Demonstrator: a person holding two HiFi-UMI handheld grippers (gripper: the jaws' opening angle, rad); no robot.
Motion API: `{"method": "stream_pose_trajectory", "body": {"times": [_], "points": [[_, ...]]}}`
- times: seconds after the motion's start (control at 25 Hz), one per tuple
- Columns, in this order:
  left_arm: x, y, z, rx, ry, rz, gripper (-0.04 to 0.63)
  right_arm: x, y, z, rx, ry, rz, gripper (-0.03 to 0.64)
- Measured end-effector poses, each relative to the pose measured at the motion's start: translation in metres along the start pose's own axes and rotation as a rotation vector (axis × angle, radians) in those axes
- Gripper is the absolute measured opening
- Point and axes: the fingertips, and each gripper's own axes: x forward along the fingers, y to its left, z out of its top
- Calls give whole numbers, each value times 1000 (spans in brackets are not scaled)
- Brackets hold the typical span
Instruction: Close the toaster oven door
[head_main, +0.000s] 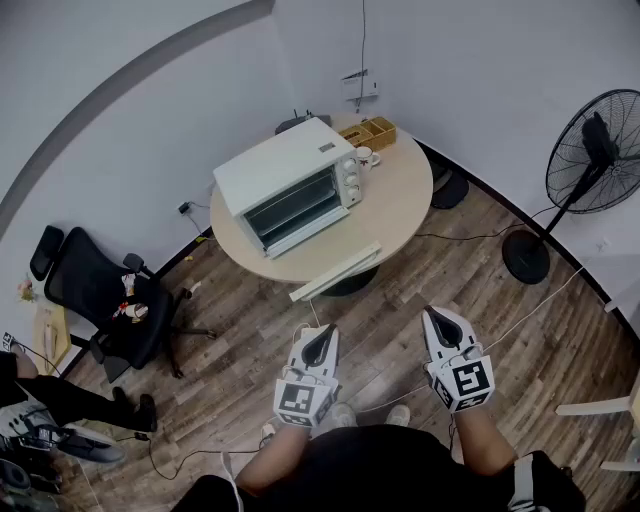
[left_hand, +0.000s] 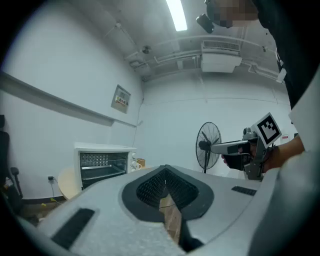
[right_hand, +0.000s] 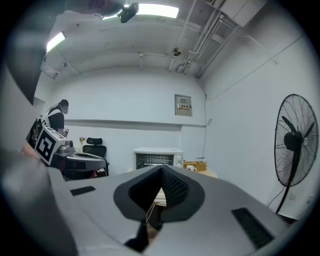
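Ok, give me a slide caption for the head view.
Left gripper and right gripper, tongs shut and empty, held short of the round table bearing the open toaster oven.

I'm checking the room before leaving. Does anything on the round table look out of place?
Yes. The white toaster oven has its drop-down door open and folded flat, with the front edge reaching the rim of the round beige table. Nothing else there looks disturbed.
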Motion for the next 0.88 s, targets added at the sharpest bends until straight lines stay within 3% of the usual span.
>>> {"method": "stream_pose_trajectory", "body": {"times": [0.32,0.68,0.88], "points": [[-5,15,-2,-9,6,-6,6,9,3,4,-15,6,-34,0],[-18,39,-16,-5,38,-18,6,26,19,-16,86,21,-64,0],[-28,57,-22,21,35,-5,6,33,34,-26,79,53,-96,0]]}}
